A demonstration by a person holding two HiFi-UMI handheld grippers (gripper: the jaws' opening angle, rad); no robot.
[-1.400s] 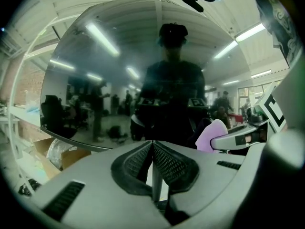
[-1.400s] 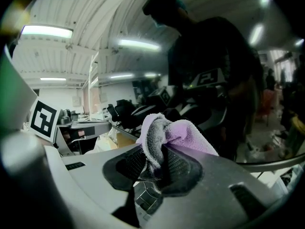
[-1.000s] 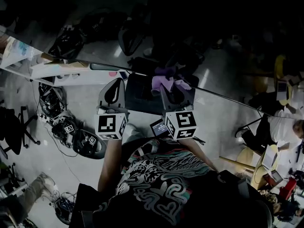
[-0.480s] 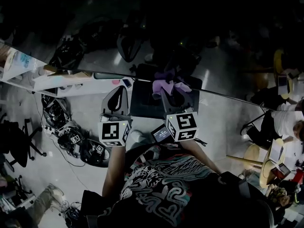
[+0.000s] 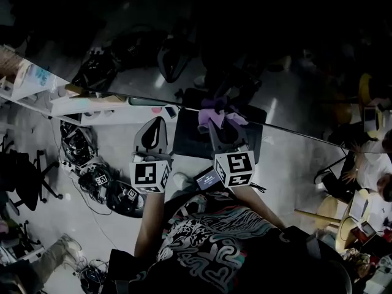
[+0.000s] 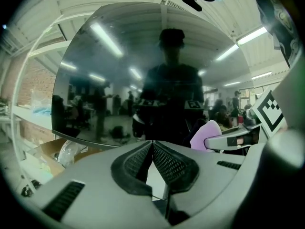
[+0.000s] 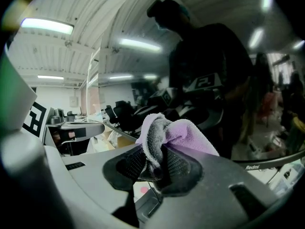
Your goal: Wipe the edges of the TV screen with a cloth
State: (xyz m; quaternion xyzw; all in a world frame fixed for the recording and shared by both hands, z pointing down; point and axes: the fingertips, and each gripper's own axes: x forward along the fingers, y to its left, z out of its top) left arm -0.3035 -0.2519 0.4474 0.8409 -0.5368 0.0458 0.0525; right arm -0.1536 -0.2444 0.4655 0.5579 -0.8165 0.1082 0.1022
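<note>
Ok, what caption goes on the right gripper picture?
Right gripper grips a purple cloth, facing the reflective TV screen.

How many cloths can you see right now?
1: a purple cloth pinched in the right gripper, by the TV screen's edge. The left gripper is shut, empty. Others may be hidden.

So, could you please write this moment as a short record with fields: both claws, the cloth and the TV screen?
left claw: shut, with nothing between its jaws
right claw: shut on the purple cloth
purple cloth: bunched up, sticking out past the jaws toward the screen
TV screen: dark and glossy, in front of both claws
claw positions: side by side, both pointing at the screen
cloth touching the screen: cannot tell
</note>
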